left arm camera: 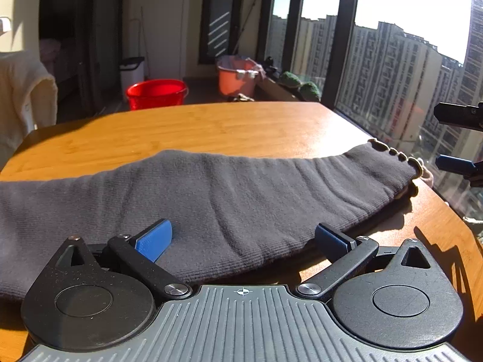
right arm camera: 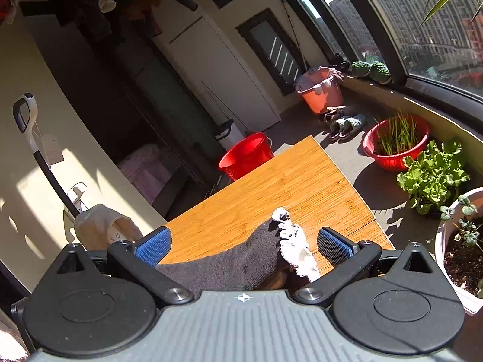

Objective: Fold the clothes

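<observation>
Grey garment (left arm camera: pixel 211 199) lay flat along surface (left arm camera: pixel 181 129) for folding. Left gripper (left arm camera: pixel 241 238) over near edge, right gripper (right arm camera: pixel 244 242) at lace-trimmed end; both jaws spread, nothing pinched.

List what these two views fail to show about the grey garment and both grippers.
- Grey garment: its left part runs off the left wrist view's edge, so its full shape is unknown.
- Its near part in the right wrist view sits behind the right gripper body.
- Left gripper: contact between fingertips and cloth unclear.
</observation>
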Motion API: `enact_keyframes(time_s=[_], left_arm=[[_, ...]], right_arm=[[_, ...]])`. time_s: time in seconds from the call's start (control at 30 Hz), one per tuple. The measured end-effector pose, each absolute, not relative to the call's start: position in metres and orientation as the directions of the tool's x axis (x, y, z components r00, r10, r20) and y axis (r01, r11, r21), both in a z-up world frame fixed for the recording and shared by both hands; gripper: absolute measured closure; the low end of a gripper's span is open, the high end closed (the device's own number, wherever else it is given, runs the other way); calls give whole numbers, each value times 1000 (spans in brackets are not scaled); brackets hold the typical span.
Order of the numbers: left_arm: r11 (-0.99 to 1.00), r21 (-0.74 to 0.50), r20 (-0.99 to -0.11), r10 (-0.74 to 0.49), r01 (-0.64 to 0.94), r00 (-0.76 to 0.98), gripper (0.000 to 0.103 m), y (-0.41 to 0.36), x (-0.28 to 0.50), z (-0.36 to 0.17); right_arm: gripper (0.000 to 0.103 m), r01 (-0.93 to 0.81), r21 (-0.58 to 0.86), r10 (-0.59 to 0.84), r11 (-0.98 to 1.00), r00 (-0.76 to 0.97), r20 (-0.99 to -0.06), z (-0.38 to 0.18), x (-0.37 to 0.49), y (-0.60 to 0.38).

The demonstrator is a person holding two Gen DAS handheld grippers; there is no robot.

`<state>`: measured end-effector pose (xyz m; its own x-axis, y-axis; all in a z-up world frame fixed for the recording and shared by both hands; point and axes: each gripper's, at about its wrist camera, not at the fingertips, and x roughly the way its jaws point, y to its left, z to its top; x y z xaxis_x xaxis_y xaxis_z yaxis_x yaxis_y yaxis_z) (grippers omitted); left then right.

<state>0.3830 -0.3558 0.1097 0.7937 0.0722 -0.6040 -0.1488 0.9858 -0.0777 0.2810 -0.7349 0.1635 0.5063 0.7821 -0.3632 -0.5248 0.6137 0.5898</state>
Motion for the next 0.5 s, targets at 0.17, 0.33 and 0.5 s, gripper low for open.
enact_keyframes(time_s=[0.17, 0.33, 0.5], left_arm=[[985, -42, -613, 109, -170, 783, 0, -359, 383, 108], [984, -50, -610, 107, -174, 785, 0, -359, 383, 108], [984, -38, -613, 116, -176, 782, 0, -362, 384, 107]], right_arm=[[0, -519, 556, 760, 649, 455, -463, 133, 284, -702], [0, -536, 510, 740, 673, 466, -485, 135, 281, -696], [0, -536, 512, 741, 671, 469, -480, 133, 281, -697]])
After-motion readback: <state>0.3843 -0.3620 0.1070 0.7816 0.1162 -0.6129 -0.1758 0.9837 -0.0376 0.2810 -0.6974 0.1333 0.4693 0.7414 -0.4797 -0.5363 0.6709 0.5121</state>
